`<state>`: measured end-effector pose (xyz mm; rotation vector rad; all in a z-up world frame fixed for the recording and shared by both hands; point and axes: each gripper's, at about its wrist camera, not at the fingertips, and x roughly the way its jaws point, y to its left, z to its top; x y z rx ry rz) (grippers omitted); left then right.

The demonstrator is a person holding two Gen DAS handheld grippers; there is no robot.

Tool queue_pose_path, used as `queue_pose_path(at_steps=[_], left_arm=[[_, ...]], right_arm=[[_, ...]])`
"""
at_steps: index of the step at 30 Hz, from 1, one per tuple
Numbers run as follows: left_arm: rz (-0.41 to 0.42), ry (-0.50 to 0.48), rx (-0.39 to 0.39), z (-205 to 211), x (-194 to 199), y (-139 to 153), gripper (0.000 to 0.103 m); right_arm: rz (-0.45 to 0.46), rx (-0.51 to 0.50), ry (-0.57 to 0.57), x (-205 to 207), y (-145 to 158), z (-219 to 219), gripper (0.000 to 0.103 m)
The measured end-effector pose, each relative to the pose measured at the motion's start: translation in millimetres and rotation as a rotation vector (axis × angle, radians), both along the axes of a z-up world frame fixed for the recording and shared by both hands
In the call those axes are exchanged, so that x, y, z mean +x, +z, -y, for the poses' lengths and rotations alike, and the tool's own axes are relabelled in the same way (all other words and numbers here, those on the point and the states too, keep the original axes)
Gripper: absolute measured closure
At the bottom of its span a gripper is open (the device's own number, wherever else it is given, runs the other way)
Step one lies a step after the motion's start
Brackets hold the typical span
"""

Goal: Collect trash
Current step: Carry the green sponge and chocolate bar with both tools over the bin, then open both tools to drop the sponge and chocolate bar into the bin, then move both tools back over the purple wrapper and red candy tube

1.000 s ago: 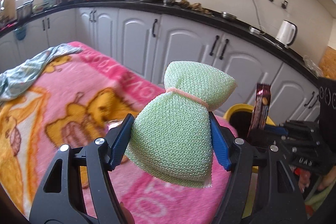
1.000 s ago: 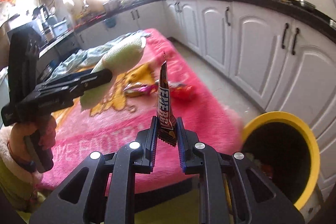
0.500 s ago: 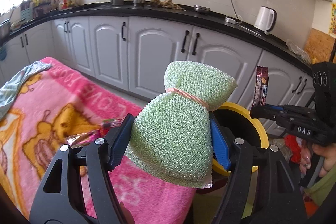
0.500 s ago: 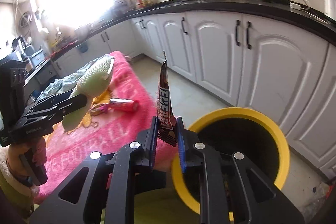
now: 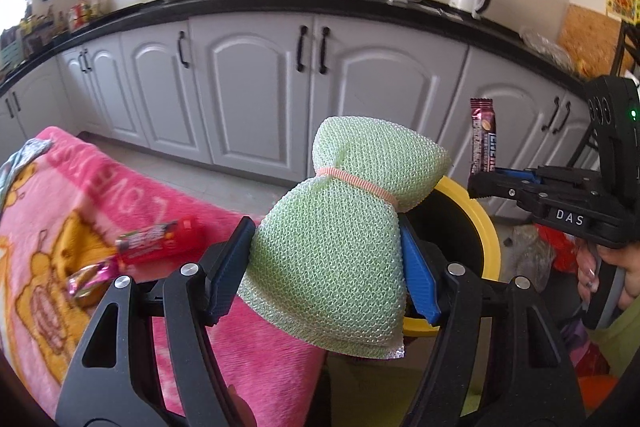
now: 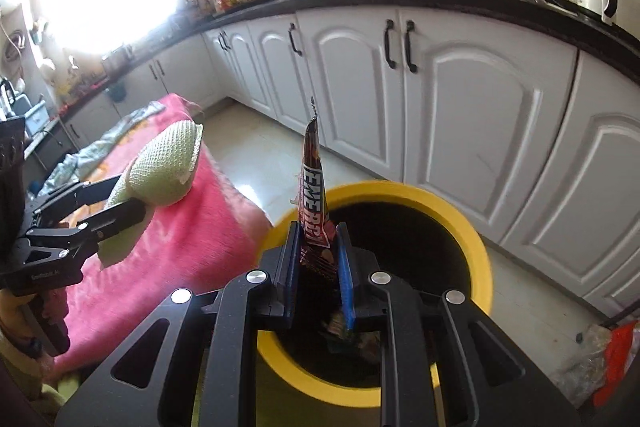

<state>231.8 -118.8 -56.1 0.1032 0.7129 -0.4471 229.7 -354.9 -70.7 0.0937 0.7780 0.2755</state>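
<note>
Round yellow-rimmed black trash bin [image 6: 478, 247]: a second ago at our right gripper's 3 o'clock, now directly beneath it, so we judge release is close.

Pink cartoon-print blanket [image 5: 80, 195]: slid to 9 o'clock.

Green mesh scrubber pouch tied with a peach band [image 5: 340, 239]: clamped in our left gripper [image 5: 326, 267].

Maroon snack-bar wrapper [image 6: 314, 203]: pinched upright by our right gripper [image 6: 318, 267].

Red packet [image 5: 160, 241] and shiny candy wrapper [image 5: 86, 277], probably uncollected trash: left view only; bin contents: right view only.

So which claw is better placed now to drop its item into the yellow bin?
The right claw. Its snack wrapper stands directly over the dark opening of the yellow bin. The left claw, holding the green mesh scrubber, appears to sit beside the rim, partly above the pink blanket.
</note>
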Motion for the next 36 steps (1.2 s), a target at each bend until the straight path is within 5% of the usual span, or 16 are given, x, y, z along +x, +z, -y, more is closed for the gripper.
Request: queue_pose_path(at_steps=[16, 21, 26, 36], left_arm=[[-0.072, -0.092, 0.105, 69, 23, -44, 0.039], [-0.085, -0.08, 0.123, 71, 26, -53, 0.029], [-0.091, -0.046, 0.098, 58, 28, -53, 0.019], [-0.044, 0.079, 0.044, 2, 25, -32, 0.014]], right_arm=[[-0.083, 0.018, -0.106, 7, -31, 41, 0.083], [-0.092, 0.041, -0.173, 9, -36, 55, 0.054], [-0.068, 0.055, -0.17, 8, -31, 54, 0.046], [0.022, 0.036, -0.07, 3, -3, 19, 0.038]])
